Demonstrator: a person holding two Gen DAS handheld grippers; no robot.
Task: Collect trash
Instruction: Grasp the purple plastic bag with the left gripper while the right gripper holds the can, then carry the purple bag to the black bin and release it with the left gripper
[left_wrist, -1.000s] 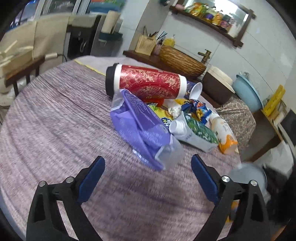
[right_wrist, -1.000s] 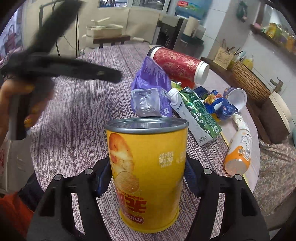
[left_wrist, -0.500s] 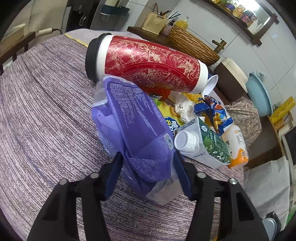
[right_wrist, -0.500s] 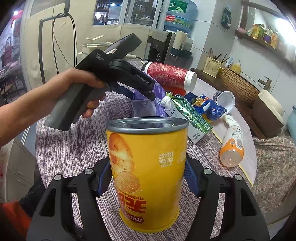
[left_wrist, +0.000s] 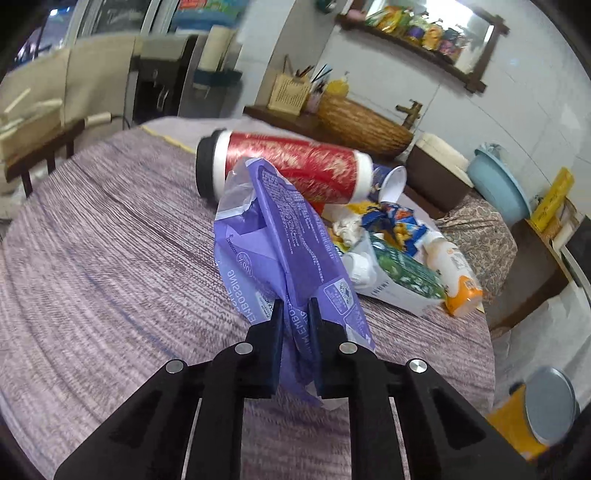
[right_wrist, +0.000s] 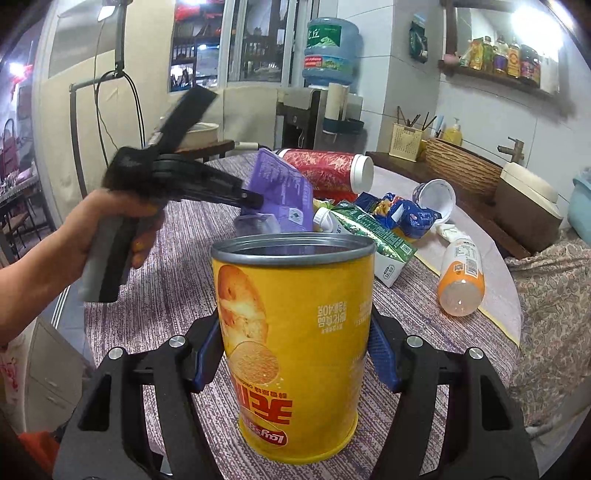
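Trash lies heaped on the round table (left_wrist: 92, 258): left gripper (left_wrist: 296, 308) pinches the purple wrapper (left_wrist: 288, 236) above the tabletop, and right gripper (right_wrist: 295, 354) clamps the open yellow chip can (right_wrist: 295, 332) upright.

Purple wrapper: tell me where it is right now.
The purple wrapper is pinched in the left claw, lifted in front of the red canister; in the right wrist view it hangs beyond the yellow chip can.

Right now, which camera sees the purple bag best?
The left wrist view: the purple bag fills the middle, pinched in the left gripper. The right wrist view shows only part of it, behind the yellow can in the right gripper.
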